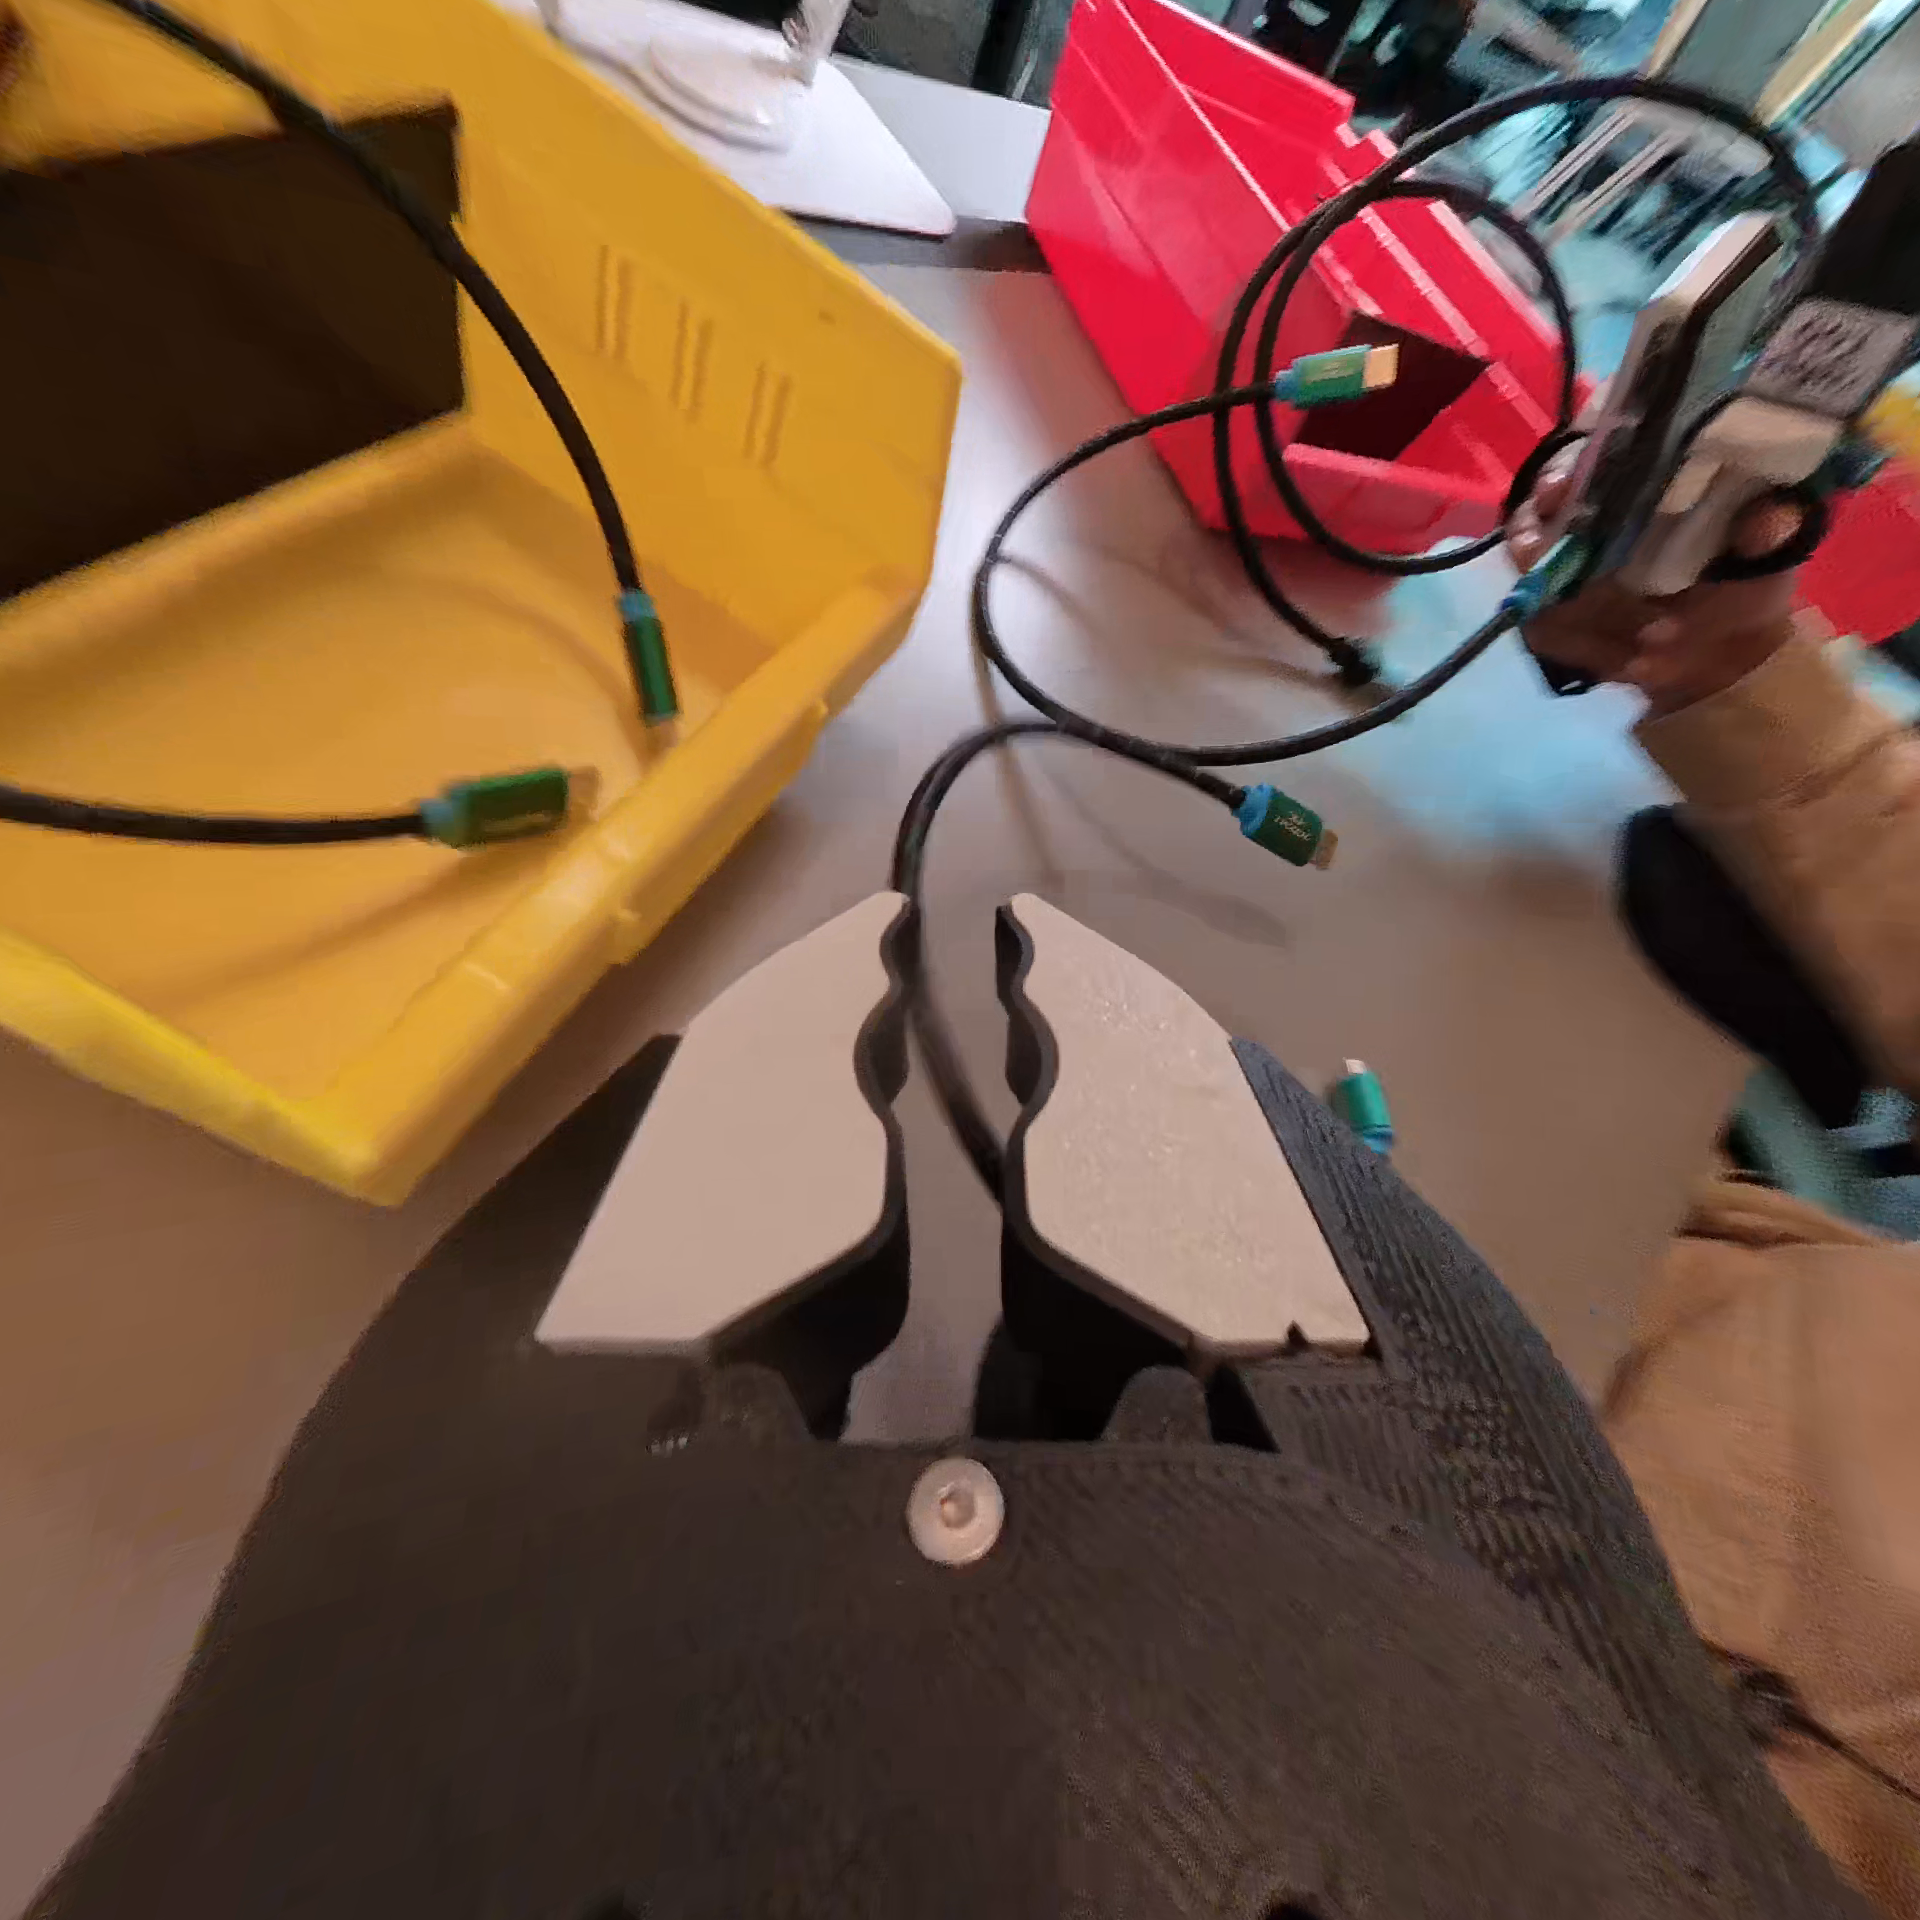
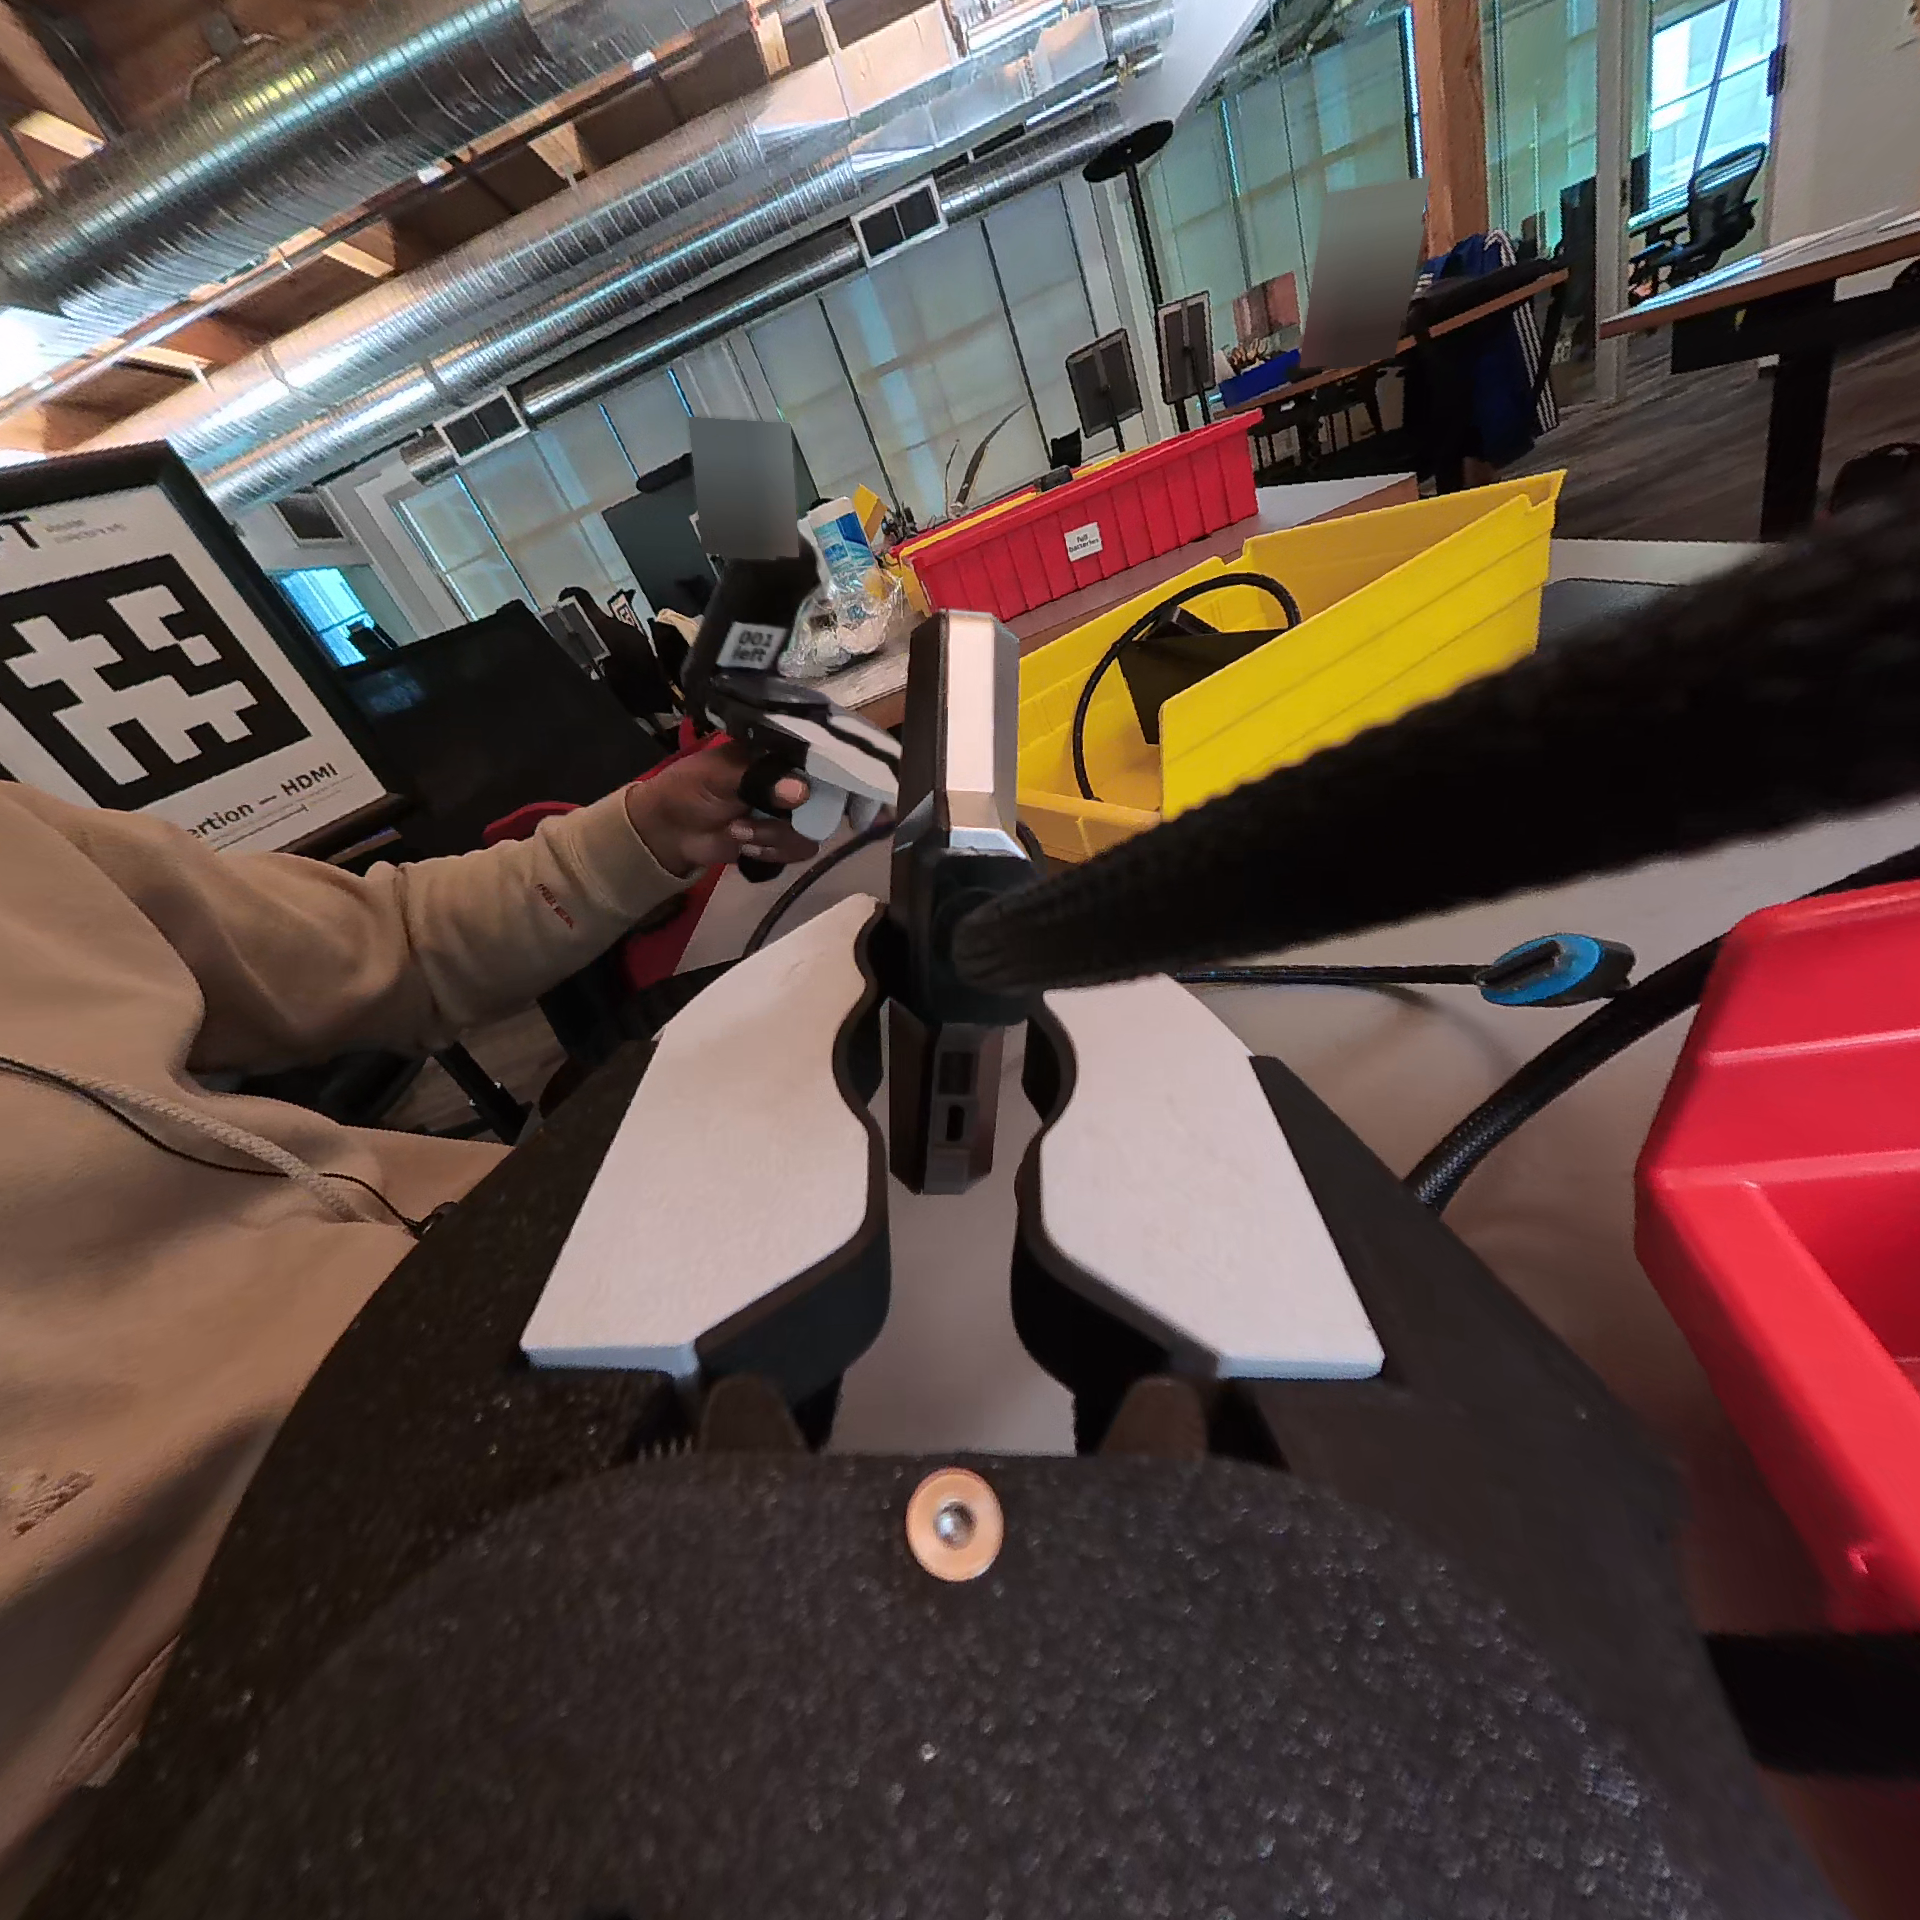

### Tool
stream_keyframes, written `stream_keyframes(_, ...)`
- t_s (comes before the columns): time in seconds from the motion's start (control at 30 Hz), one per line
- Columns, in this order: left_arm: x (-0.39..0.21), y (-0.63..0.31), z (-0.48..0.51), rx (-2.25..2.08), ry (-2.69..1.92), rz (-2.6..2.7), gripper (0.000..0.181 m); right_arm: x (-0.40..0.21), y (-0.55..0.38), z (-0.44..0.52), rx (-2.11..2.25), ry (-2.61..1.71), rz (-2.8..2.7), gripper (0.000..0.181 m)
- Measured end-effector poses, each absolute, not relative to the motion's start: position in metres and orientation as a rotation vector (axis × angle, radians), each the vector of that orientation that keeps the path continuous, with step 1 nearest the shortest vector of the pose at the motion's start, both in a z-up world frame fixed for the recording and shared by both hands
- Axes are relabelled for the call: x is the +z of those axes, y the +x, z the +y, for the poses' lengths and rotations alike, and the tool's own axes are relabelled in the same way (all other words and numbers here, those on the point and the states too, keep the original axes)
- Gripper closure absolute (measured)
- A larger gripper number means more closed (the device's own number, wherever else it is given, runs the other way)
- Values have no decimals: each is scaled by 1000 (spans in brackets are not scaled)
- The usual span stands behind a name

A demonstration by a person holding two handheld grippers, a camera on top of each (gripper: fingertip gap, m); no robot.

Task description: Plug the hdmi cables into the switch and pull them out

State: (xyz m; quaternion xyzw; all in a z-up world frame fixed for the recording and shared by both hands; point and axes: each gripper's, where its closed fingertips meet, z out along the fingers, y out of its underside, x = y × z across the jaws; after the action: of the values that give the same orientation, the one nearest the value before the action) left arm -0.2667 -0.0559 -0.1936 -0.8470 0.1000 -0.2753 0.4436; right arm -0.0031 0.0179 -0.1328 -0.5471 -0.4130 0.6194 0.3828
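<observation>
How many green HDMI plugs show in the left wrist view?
5: two in the yellow plastic bin, one before the red bin, one on the table, one beside the left gripper's finger. Others may be hidden.

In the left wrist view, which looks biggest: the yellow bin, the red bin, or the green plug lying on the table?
1. yellow bin
2. red bin
3. green plug

The yellow bin sits nearer the camera, so its true size against the red one is unsure.

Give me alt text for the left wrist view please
The left gripper, fingers slightly apart, has a black braided HDMI cable running between them above a grey table. A yellow bin with two green plugs sits left; a red bin behind.
</observation>
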Motion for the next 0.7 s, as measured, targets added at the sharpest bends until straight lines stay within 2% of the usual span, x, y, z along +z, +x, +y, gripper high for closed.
stream_keyframes(0.1, -175, -263, -53, -483, -2054, 429, 165, -133, -3, 18, 1578, -1396, -1054, 158)
stream_keyframes(0.2, -172, -226, -58, -464, -2075, 707, 164, -135, -3, 18, 1580, -1400, -1056, 158)
stream_keyframes(0.4, -218, -158, -55, -474, -2186, 1237, 158, -132, -1, 18, 1574, -1389, -1051, 158)
stream_keyframes(0.53, -251, -143, -29, -413, -2175, 1473, 155, -128, 2, 22, 1565, -1373, -1024, 158)
stream_keyframes(0.7, -265, -135, -12, -426, -2126, 1713, 148, -119, 10, 29, 1585, -1337, -955, 158)
